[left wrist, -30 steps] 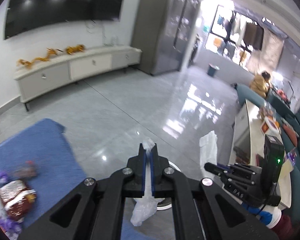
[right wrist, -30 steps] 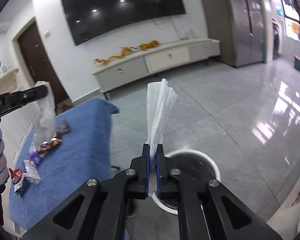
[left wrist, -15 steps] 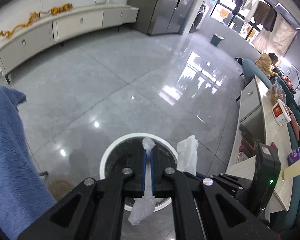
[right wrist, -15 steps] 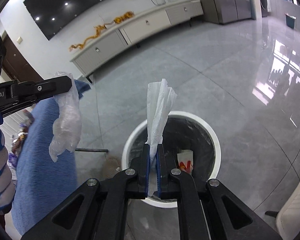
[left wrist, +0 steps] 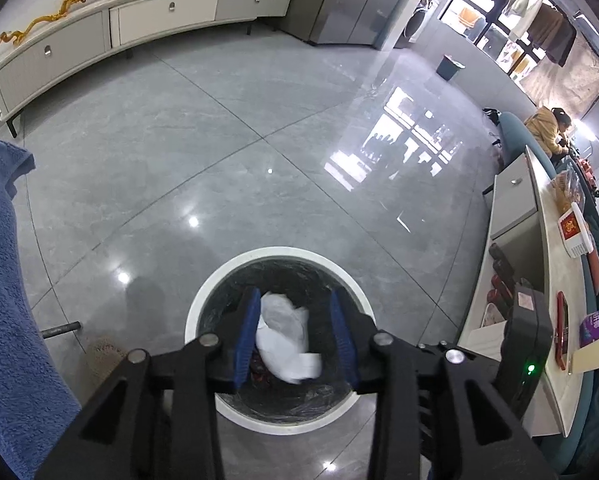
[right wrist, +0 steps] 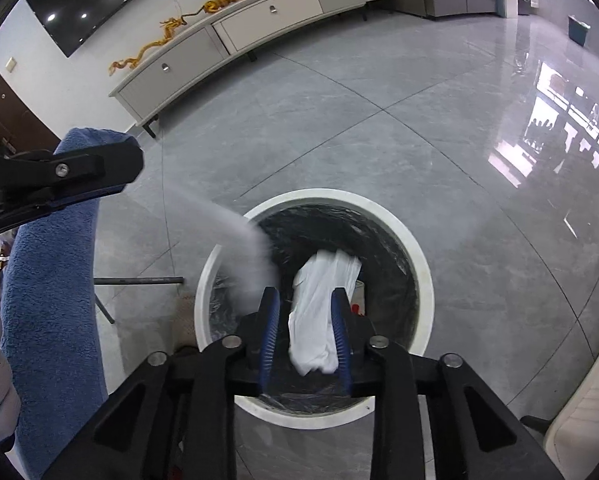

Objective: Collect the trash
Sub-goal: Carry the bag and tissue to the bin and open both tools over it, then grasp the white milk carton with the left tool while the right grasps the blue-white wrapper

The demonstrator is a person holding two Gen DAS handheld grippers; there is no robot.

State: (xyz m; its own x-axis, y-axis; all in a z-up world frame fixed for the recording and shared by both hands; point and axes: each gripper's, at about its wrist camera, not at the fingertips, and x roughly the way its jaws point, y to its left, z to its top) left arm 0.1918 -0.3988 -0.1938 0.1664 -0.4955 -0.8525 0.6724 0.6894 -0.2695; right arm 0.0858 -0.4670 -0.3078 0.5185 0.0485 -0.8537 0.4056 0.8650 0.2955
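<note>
Step in hand, as I judge it: release over the bin. Both pieces of trash are dropping or just dropped.

Left wrist view, left to right. Blue cloth [left wrist: 7, 280] along the 9 o'clock edge. Left gripper [left wrist: 297, 334] has its jaws spread wide, holding nothing. Directly below it is the bin [left wrist: 209, 300], white rim with a dark liner, sitting at 6 o'clock in the view. Between the jaws a white tissue [left wrist: 285, 338] lies inside the bin on other scraps. Whether it has settled or is falling, I cannot tell.

Right wrist view, left to right. The left gripper enters from 9 o'clock. A blurred pale streak, probably a plastic bag [right wrist: 235, 240] in fall, runs from it toward the bin rim at about 10 o'clock. Right gripper [right wrist: 305, 336] also has its jaws apart and grips nothing. The tissue sits between them, loose, over the bin mouth.

Next move, my estimate: lift both grippers clear and swing back toward 9 o'clock, where the cloth-covered surface lies, for more trash. The bag looks close to the rim, so it may catch there.

Room: glossy grey tile floor [left wrist: 219, 140], a long white cabinet [left wrist: 139, 24] at 11 o'clock, a counter [left wrist: 555, 272] at 3 o'clock.
</note>
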